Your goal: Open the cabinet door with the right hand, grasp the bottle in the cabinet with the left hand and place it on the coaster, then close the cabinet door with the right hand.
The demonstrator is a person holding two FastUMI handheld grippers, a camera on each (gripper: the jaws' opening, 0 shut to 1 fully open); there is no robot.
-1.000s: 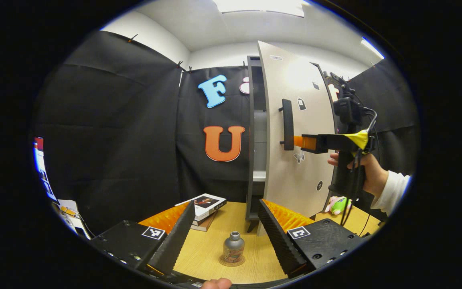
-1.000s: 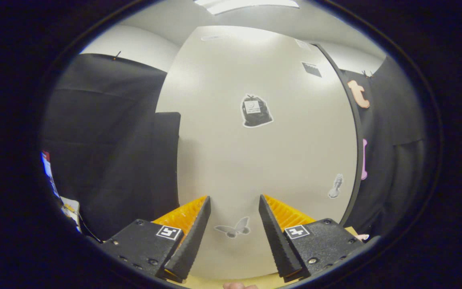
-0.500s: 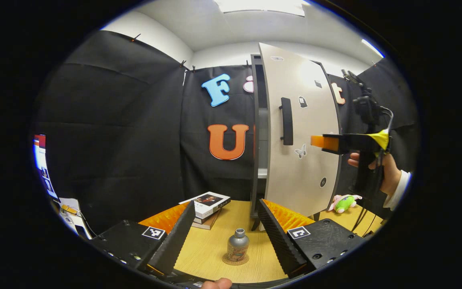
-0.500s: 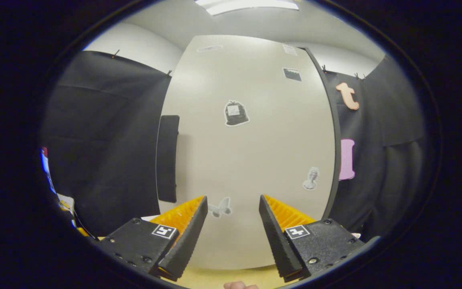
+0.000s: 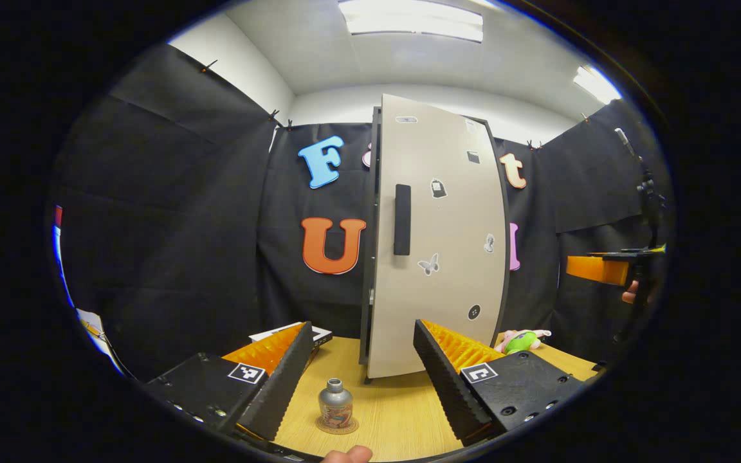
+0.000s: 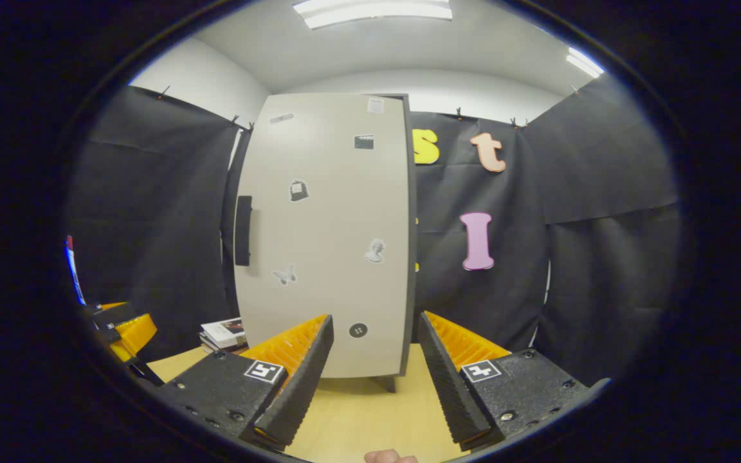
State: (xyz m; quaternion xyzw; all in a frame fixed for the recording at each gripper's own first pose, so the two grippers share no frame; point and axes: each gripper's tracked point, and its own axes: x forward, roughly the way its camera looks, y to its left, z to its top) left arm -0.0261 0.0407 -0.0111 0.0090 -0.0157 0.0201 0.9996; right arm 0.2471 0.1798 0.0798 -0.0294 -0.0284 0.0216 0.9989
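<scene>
- Both claws stand spread and empty: left claw [image 5: 361, 376] above the bottle [image 5: 335, 403], right claw [image 6: 370, 373] well back from the cabinet door [image 6: 325, 238].
- Bottle sits upright on the coaster [image 5: 337, 425] on the surface [image 5: 396, 411].
- Door looks nearly shut; a flat push beside the handle [image 6: 243, 230] should seat it.
- Door stickers and bottle label are too small to read.

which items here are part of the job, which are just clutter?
Job:
- cabinet door, nearly shut
- door handle
- bottle standing on the coaster
- left claw, open
- right claw, open

Clutter:
- stack of books on the table
- plush toy right of the cabinet
</scene>
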